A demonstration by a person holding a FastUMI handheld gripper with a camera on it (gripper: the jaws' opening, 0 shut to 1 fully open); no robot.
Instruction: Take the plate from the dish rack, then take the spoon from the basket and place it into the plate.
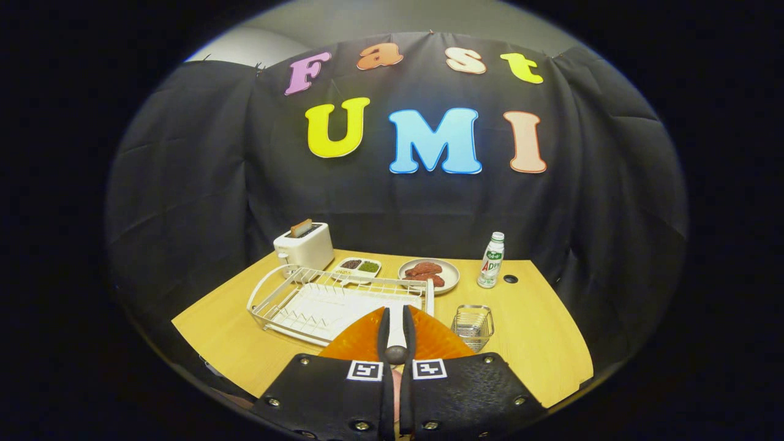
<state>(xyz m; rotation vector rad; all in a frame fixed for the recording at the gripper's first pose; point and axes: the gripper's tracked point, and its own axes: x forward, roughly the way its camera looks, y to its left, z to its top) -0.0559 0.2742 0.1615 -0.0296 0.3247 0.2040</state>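
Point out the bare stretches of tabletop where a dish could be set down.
The gripper is shut on a spoon above the orange plate. Bare wood lies right of the wire basket, below the bottle, and left of the dish rack. Crowded: the back, with toaster, divided dish and food plate.

Gripper (396, 334): two broad, textured body plates side by side, a narrow seam between them. Round metal screws along the plate edges. One square black-and-white fiducial marker on each plate's inner front corner. Two slim fingers project forward, close together.
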